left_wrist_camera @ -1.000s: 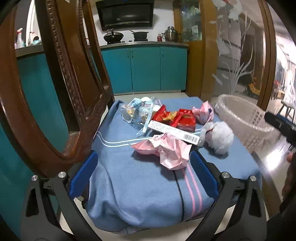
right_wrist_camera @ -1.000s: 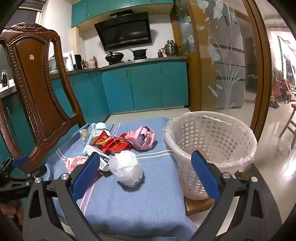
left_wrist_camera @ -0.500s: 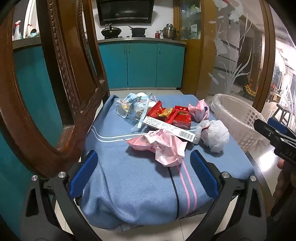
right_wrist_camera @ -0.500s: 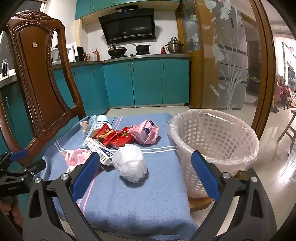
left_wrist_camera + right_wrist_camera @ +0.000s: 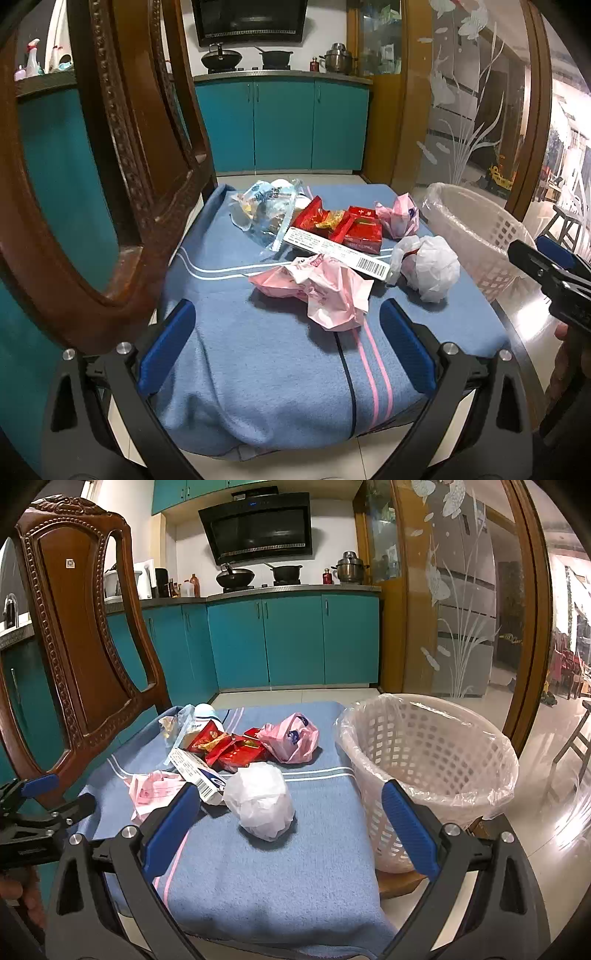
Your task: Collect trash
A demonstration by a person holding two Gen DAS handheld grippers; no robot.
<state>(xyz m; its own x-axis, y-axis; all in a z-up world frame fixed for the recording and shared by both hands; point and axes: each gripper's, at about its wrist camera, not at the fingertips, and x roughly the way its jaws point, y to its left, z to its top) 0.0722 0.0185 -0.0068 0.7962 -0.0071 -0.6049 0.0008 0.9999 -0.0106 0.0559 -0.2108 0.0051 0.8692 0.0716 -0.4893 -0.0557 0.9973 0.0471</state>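
Trash lies on a blue cloth [image 5: 258, 350] over a chair seat: a crumpled pink wrapper [image 5: 321, 291], a white plastic ball [image 5: 430, 266] [image 5: 260, 799], a long white box with a barcode [image 5: 336, 253], red packets [image 5: 343, 227] [image 5: 232, 749], a pink bag [image 5: 397, 219] [image 5: 291, 738] and a clear bag [image 5: 266, 210]. A white lined basket [image 5: 428, 775] [image 5: 476, 236] stands at the seat's right. My left gripper [image 5: 286, 347] is open and empty, short of the pink wrapper. My right gripper [image 5: 291, 830] is open and empty, just before the white ball.
The carved wooden chair back [image 5: 77, 627] [image 5: 122, 184] rises at the left. Teal kitchen cabinets [image 5: 291, 638] and a tiled floor lie behind. A wood-framed glass door [image 5: 461, 602] stands at the right. Each gripper shows at the edge of the other's view.
Both grippers have pulled back and risen slightly, so the seat and trash look a little farther off. Nothing on the cloth has moved. Both stay open.
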